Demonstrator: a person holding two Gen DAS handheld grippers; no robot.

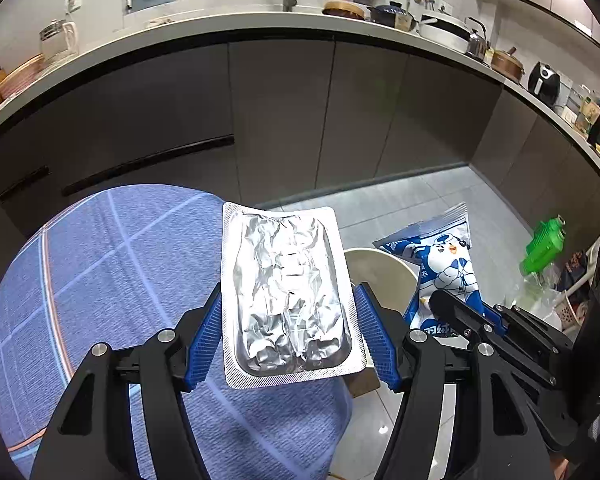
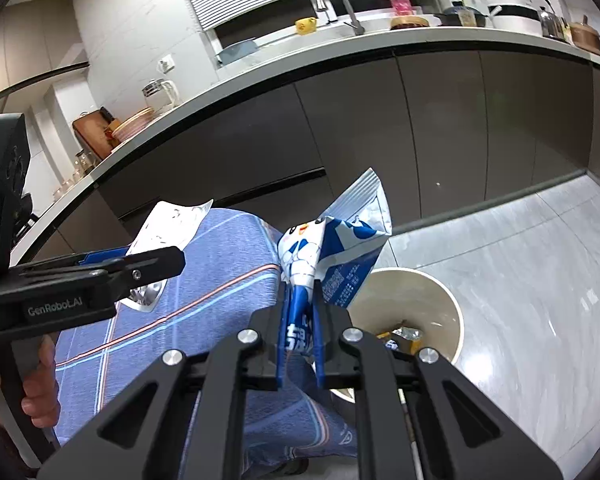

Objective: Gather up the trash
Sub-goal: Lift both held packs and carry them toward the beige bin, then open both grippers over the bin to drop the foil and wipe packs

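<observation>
While gripping the foil tray [image 1: 288, 296] by its edges in the left gripper [image 1: 290, 336] and pinching the blue wrapper [image 2: 332, 256] in the right gripper [image 2: 300, 344], risk missing the bin [image 2: 456, 312] at lower right if released early.

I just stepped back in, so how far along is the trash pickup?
Done: some wrappers already lie in the cream bin. In hand: the left gripper holds a silver foil blister tray, and the right gripper pinches a blue and white snack bag. Left: drop both into the bin.
</observation>
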